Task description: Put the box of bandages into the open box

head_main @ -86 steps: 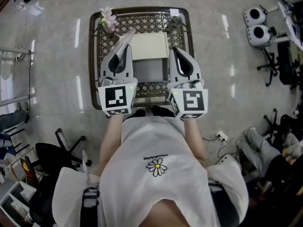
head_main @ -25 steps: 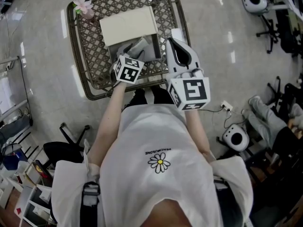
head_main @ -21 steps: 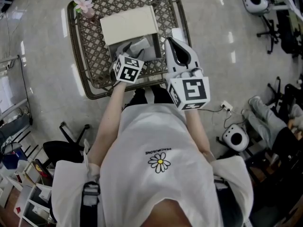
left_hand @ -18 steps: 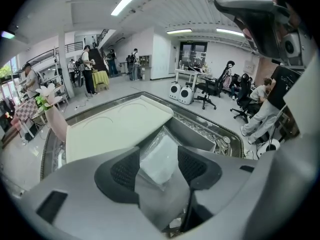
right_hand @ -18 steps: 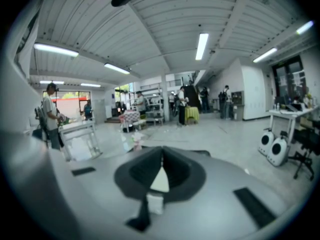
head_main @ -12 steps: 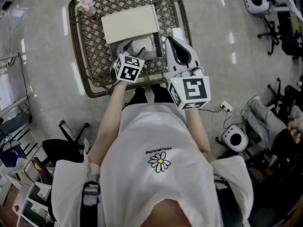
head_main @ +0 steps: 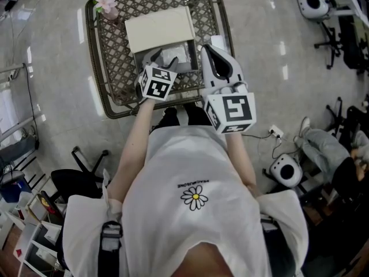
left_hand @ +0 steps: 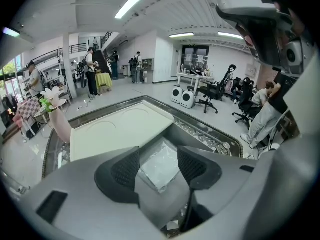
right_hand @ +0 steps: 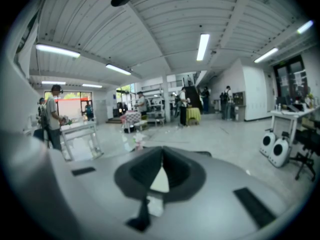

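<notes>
Your L gripper is hovering over the open box w/ jaws standing wide. The bandage box is lying flat inside on the box floor, below & btwn the pads, touching neither. Your R gripper is hanging over the table's near right edge, jaws pressed together, nothing btwn them.

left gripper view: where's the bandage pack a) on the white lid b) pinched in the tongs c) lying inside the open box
c: the bandage pack lies flat on the floor of the open box, framed by the left tongs, whose pads stand apart and clear of it.
</notes>
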Available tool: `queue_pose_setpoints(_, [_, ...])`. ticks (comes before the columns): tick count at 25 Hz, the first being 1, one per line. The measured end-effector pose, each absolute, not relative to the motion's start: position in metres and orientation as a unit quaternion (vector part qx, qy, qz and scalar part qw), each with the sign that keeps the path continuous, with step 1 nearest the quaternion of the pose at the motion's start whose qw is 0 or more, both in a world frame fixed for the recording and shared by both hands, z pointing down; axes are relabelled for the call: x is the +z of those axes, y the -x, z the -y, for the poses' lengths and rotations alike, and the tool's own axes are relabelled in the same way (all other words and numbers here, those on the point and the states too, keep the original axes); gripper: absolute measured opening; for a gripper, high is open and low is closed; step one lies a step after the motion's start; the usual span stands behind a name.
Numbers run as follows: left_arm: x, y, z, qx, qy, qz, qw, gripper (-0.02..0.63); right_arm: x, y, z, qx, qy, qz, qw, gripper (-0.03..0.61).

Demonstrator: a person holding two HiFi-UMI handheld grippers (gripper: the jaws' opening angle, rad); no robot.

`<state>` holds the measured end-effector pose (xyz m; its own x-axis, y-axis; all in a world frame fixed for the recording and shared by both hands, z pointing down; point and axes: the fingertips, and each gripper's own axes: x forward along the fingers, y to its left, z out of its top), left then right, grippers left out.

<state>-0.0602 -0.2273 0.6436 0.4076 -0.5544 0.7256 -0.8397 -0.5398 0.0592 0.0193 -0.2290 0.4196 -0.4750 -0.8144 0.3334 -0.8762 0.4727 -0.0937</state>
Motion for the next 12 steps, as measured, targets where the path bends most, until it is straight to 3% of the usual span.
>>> queue_pose_setpoints(6, [0.631,0.063,0.233,0.316,-0.81,0.444,0.216,0.241,0.415,-0.018,0.229,0.12,-0.495,0.852,0.119,0.031])
queue_pose_setpoints(12, [0.593,0.07,0.25,0.278,-0.808,0.477,0.205,0.169,0.407,-0.009,0.232,0.108,-0.483,0.862,0.11,0.031])
